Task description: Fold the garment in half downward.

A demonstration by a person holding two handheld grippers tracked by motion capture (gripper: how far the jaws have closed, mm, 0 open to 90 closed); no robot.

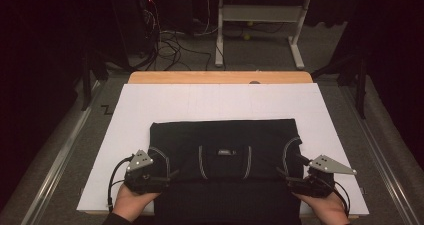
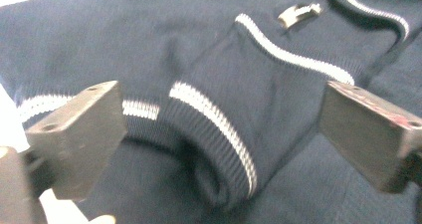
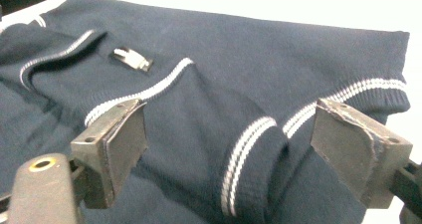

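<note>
Navy sweater (image 1: pixel 225 150) folded on white sheet (image 1: pixel 150 105) | left gripper (image 1: pixel 162 177), right gripper (image 1: pixel 290 182) wide at side edges, holding nothing

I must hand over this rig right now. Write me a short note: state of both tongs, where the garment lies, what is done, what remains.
Left tongs: open, at the left striped cuff, not gripping.
Right tongs: open, at the right striped cuff, not gripping.
Dark sweater: folded on the white sheet, sleeves laid across the body, small label at the middle.
Done: sleeves appear folded in and released.
Left: probably further folding; regrip first.
</note>
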